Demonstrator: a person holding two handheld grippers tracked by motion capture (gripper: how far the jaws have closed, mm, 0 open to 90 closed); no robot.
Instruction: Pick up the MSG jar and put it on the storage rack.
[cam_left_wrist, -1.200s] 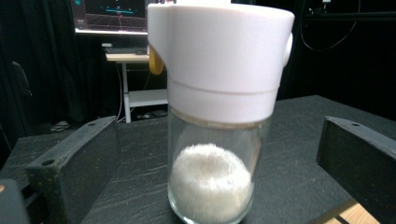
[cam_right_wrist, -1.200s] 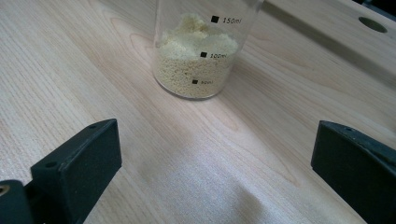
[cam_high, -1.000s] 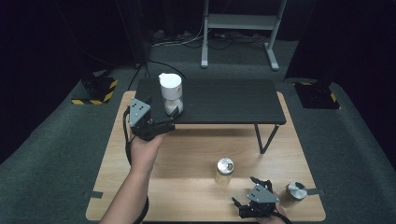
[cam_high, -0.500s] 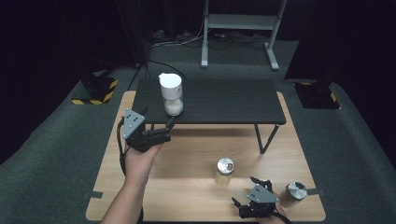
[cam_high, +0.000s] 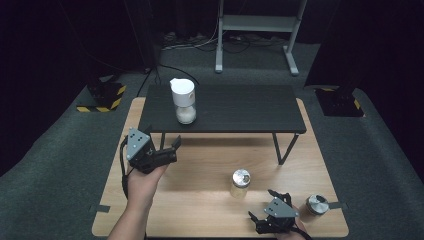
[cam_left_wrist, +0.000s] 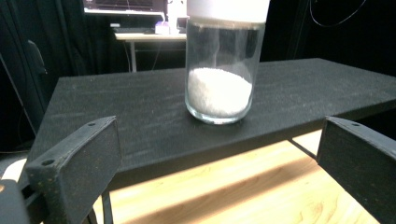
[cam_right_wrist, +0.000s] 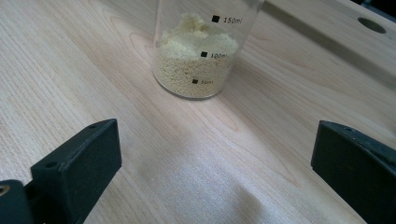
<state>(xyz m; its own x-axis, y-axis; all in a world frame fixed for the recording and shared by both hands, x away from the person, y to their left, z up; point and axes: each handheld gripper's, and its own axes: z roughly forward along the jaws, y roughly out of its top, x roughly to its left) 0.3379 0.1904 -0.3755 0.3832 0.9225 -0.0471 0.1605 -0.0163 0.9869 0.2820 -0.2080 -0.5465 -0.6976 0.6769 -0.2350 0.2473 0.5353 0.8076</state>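
Observation:
A glass jar with a white lid (cam_high: 183, 100) holds white powder and stands on the left part of a low black table (cam_high: 240, 107). My left gripper (cam_high: 173, 151) hovers in front of that table's edge, open and empty, a short way short of the jar. In the left gripper view the white-powder jar (cam_left_wrist: 223, 74) stands ahead between the wide-apart jaws of the left gripper (cam_left_wrist: 219, 140). A metal-lidded jar (cam_high: 240, 183) of yellow grains stands on the wooden board. My right gripper (cam_high: 262, 207) rests open near the front edge. The yellow-grain jar (cam_right_wrist: 201, 51) is ahead of it.
A second metal-lidded jar (cam_high: 316, 204) stands at the board's front right corner. The wooden board (cam_high: 200, 200) lies on grey carpet. The black table's leg (cam_high: 282, 147) stands on the board. A metal stand (cam_high: 257, 22) and cables are behind.
My left gripper has drawn back from beside the white-lidded jar, toward the person and down off the black table's edge. The right gripper has stayed put.

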